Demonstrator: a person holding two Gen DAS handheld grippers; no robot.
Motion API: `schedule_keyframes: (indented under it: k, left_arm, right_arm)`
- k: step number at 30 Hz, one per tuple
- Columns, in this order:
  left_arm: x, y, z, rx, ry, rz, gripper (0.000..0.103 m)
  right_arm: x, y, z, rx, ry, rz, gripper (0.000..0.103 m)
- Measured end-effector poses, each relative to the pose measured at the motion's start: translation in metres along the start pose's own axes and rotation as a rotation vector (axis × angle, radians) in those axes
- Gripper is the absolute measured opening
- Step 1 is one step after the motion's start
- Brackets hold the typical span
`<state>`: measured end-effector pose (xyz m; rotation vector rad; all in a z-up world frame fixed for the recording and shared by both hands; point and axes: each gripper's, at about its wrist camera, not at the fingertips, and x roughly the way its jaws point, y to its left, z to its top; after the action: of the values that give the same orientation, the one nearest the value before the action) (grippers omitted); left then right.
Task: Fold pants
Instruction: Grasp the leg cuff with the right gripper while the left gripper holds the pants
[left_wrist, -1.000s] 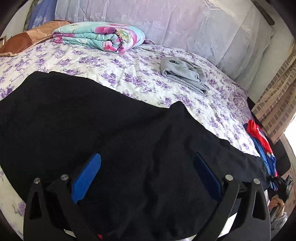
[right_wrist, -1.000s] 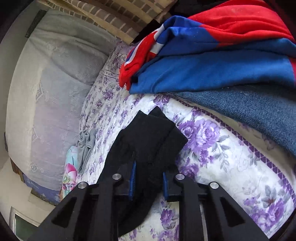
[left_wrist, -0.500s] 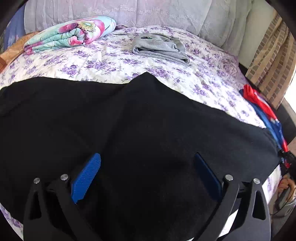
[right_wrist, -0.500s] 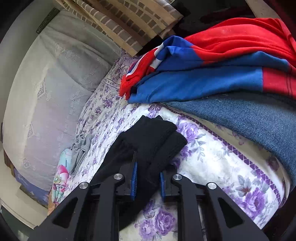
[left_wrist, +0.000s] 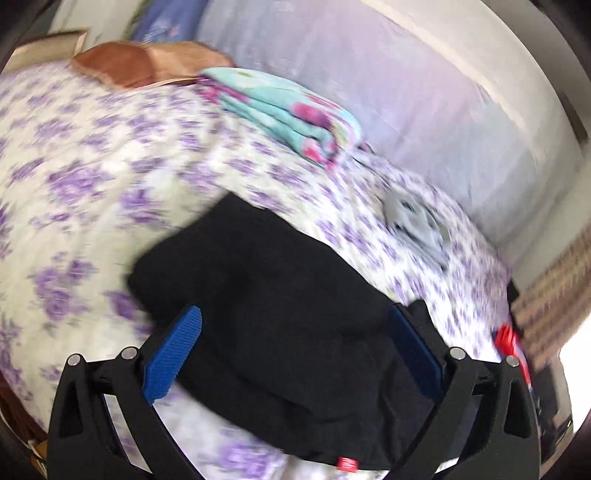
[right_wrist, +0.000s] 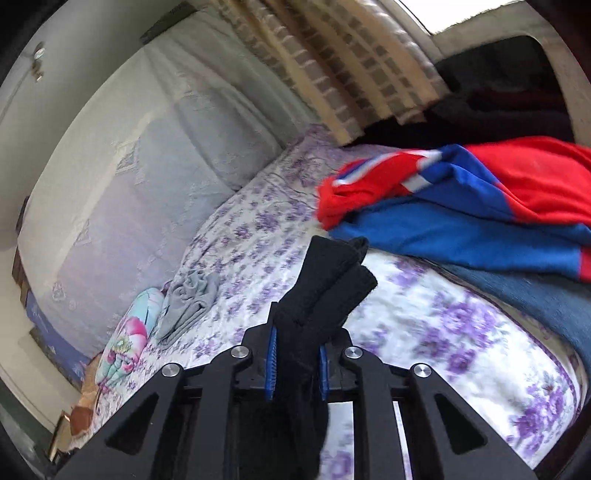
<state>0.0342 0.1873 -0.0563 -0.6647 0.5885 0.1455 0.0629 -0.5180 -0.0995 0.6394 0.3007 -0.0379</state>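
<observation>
The black pants (left_wrist: 280, 306) lie bunched on the purple-flowered bedsheet (left_wrist: 85, 192), with a small red tag (left_wrist: 347, 463) at their near edge. My left gripper (left_wrist: 295, 350) is open, its blue pads wide apart above the cloth. The view is blurred by motion. My right gripper (right_wrist: 297, 363) is shut on the end of the black pants (right_wrist: 328, 284), which stick up between the pads and hang below them, lifted off the bed.
A folded floral blanket (left_wrist: 288, 114), a grey garment (left_wrist: 417, 225) and a brown pillow (left_wrist: 140, 66) lie farther back on the bed. A red and blue garment (right_wrist: 461, 206) over denim (right_wrist: 535, 299) lies right of the right gripper. A headboard (right_wrist: 147, 177) and curtains (right_wrist: 351, 62) stand behind.
The left view has swung fast to the left and the pants now look bunched and narrower. The right gripper has risen with the pants end still clamped.
</observation>
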Motion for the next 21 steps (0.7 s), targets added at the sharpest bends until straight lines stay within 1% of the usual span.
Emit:
schedule_keyframes:
  k: [2,4,5,6,7,9,11,12,13,14,15,16,17,19,21]
  left_arm:
    - [-0.003,0.022,0.007,-0.081,0.024,-0.106,0.098]
    - [-0.006,0.03,0.01,-0.117,0.026,-0.151,0.098]
    - [-0.009,0.029,0.01,-0.117,0.019,-0.148,0.098]
    - [-0.013,0.027,0.011,-0.11,0.001,-0.118,0.098]
    - [-0.019,0.025,0.012,-0.093,-0.027,-0.064,0.098]
    - [-0.029,0.023,0.016,-0.055,-0.061,-0.005,0.098]
    - [-0.03,0.024,0.02,-0.05,-0.053,0.016,0.098]
    - [-0.029,0.026,0.02,-0.056,-0.041,0.023,0.098]
    - [-0.028,0.03,0.02,-0.059,-0.029,0.03,0.098]
    - [-0.028,0.033,0.02,-0.057,-0.016,0.041,0.098]
    - [-0.024,0.034,0.02,-0.052,-0.004,0.052,0.098]
    - [-0.022,0.035,0.019,-0.045,0.006,0.065,0.098]
    - [-0.02,0.035,0.018,-0.039,0.017,0.076,0.098]
    - [-0.016,0.037,0.015,-0.031,0.036,0.083,0.098]
    - [-0.01,0.036,0.012,-0.026,0.059,0.084,0.098]
  right_arm:
    - [0.006,0.045,-0.002,-0.106,0.005,0.059,0.017]
    - [0.014,0.094,-0.011,-0.229,0.024,0.125,0.017]
    - [0.019,0.122,-0.02,-0.302,0.038,0.166,0.017]
    - [0.023,0.148,-0.031,-0.376,0.058,0.204,0.017]
    - [0.029,0.175,-0.048,-0.462,0.084,0.243,0.017]
    - [0.045,0.223,-0.094,-0.636,0.167,0.305,0.017]
    - [0.059,0.255,-0.146,-0.792,0.271,0.347,0.017]
    - [0.065,0.266,-0.174,-0.874,0.322,0.359,0.017]
    - [0.066,0.272,-0.2,-0.946,0.354,0.356,0.017]
    - [0.067,0.278,-0.218,-1.02,0.374,0.334,0.017]
    - [0.063,0.283,-0.224,-1.07,0.372,0.322,0.017]
    - [0.059,0.287,-0.222,-1.076,0.349,0.334,0.017]
    - [0.056,0.287,-0.22,-1.071,0.355,0.344,0.017]
    - [0.064,0.286,-0.223,-1.088,0.443,0.333,0.018]
    - [0.072,0.283,-0.238,-1.112,0.49,0.314,0.024]
